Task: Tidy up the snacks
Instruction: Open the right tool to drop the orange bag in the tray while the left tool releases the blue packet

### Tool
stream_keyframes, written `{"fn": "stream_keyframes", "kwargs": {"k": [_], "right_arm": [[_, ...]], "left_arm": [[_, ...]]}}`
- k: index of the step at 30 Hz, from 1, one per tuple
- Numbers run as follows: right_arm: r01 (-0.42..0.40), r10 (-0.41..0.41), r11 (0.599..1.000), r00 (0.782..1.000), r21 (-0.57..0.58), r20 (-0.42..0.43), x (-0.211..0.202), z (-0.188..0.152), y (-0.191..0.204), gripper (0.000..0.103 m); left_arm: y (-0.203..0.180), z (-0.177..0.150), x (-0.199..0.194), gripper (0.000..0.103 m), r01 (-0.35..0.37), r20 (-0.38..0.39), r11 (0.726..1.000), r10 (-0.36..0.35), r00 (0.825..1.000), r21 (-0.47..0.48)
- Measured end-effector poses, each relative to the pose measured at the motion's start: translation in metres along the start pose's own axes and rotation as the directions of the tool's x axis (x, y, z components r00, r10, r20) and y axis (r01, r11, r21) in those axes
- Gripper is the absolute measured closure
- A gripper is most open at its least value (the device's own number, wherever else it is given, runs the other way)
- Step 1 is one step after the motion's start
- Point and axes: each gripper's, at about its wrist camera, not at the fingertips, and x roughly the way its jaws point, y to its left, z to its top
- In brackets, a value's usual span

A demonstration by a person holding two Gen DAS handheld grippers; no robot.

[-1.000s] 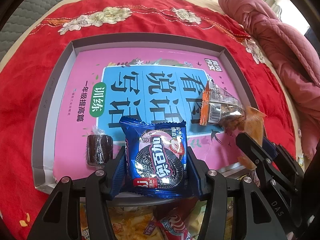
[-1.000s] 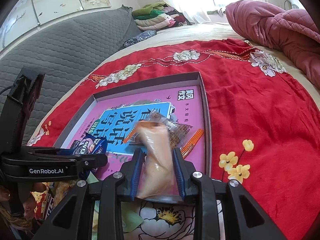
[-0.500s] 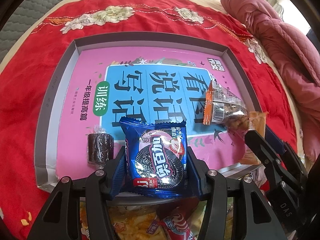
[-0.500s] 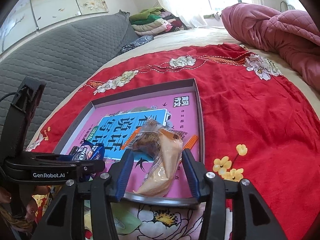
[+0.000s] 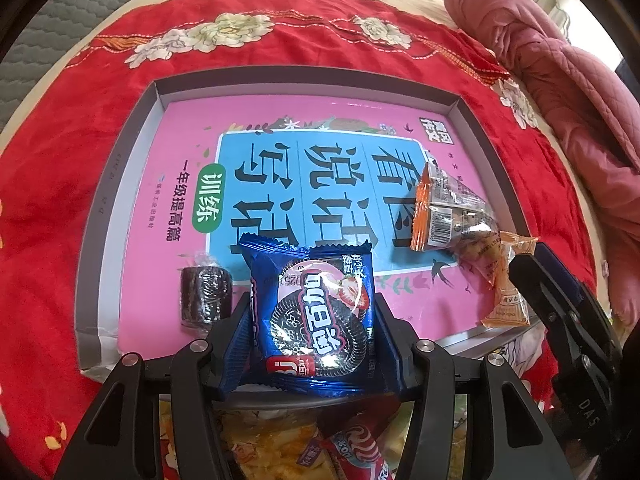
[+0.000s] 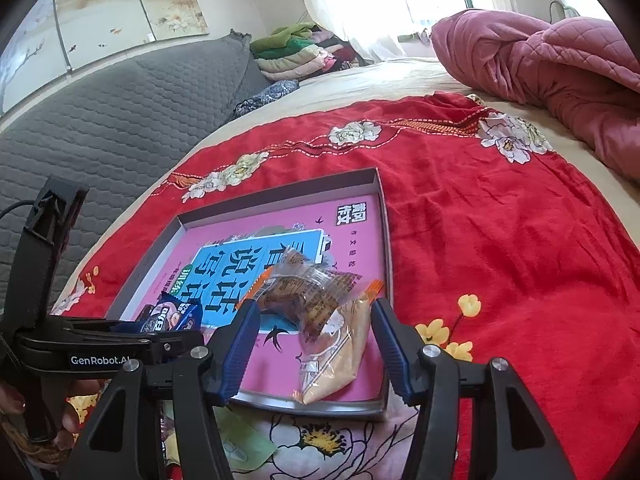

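the left gripper (image 6: 132, 330) has white letters on its side that say "genrobot.ai". the right gripper (image 5: 560, 300) has the letters "das" on its black arm. between the left gripper's fingers is a blue cookie pack (image 5: 314, 312) with "125" on it, upside down, plus a red corner tag with a letter like "j". its other words are too bent to read. ahead of both grippers lies a pink book (image 5: 280, 152) with big chinese words "看图说话写话", upside down, and a green badge (image 5: 210, 196) saying "训练". beside the badge it says "一年级提高篇".
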Motion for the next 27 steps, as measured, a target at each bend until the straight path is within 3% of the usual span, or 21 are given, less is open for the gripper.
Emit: {"fn": "stream_keyframes", "kwargs": {"k": [7,10,27], "right_arm": [[0.004,-0.004,1.000,1.000,0.003,0.016,-0.003,0.001,-0.001,0.044],[0.010,-0.010,1.000,1.000,0.009,0.023,-0.005,0.002,-0.003,0.037],[0.039,-0.041,0.999,0.997,0.030,0.071,-0.019,0.007,-0.011,0.034]], "left_arm": [[0.003,0.001,-0.002,0.044,0.006,0.010,1.000,-0.006,1.000,-0.009],[0.004,0.003,-0.003,0.043,-0.004,0.015,1.000,0.004,1.000,-0.008],[0.010,0.008,-0.043,0.039,0.024,0.099,1.000,-0.022,0.995,-0.019]]}}
